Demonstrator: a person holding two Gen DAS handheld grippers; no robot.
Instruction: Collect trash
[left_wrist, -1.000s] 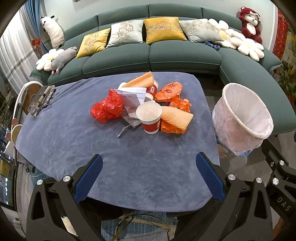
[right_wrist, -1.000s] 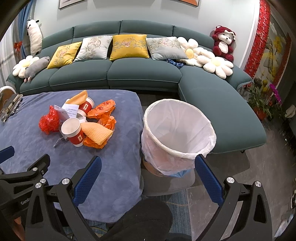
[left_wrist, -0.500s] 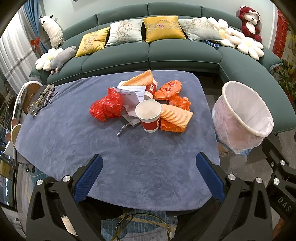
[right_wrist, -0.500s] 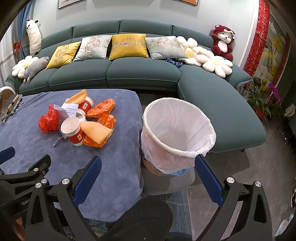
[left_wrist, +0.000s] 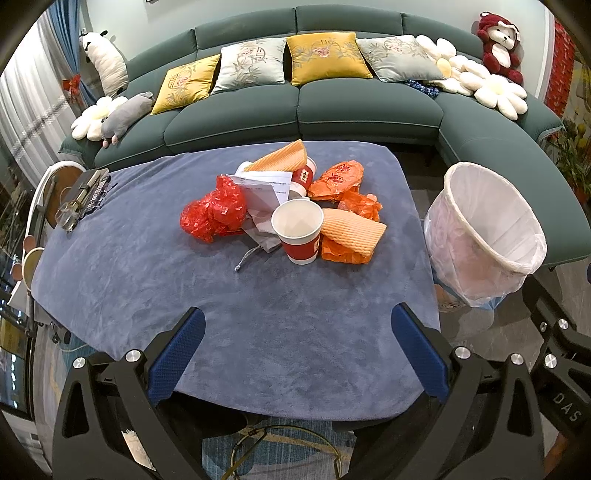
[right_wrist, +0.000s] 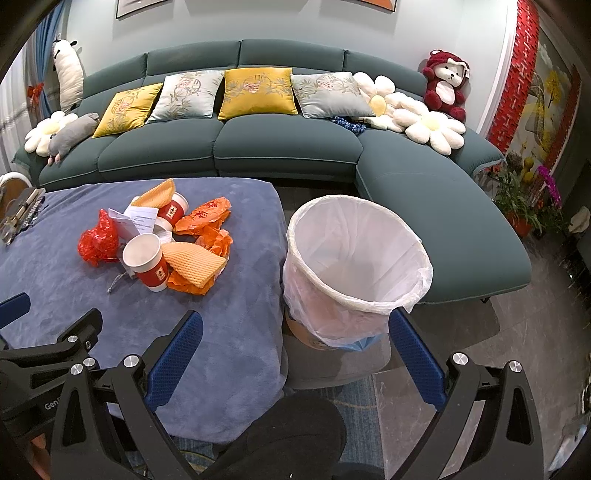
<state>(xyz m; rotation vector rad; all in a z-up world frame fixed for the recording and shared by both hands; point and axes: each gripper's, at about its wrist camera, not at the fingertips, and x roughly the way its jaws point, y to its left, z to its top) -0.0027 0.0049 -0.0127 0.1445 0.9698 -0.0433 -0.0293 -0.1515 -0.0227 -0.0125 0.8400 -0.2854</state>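
I am holding my left gripper (left_wrist: 297, 347) above the near edge of the table (left_wrist: 258, 332), and its two blue fingers are standing wide apart with nothing between them. My right gripper (right_wrist: 295, 350) is also spread wide and gripping nothing; it is hanging over the table's right corner, just in front of the trash bin (right_wrist: 354, 266).

The trash is lying in one heap in the middle of the table, well apart from both grippers. A red paper cup (left_wrist: 298, 230) is standing upright at the near side of the heap, with an orange ribbed sleeve (left_wrist: 351, 230) leaning against it on the right. A crumpled red plastic bag (left_wrist: 214, 214) is lying on the left, white paper sheets (left_wrist: 262, 188) are resting behind the cup, and a second red cup (left_wrist: 304, 175) is lying tipped over at the back. Orange wrappers (left_wrist: 338, 179) are sitting at the far right of the heap.

The bin, lined with a white bag, is standing on the floor just beside the table's right edge.
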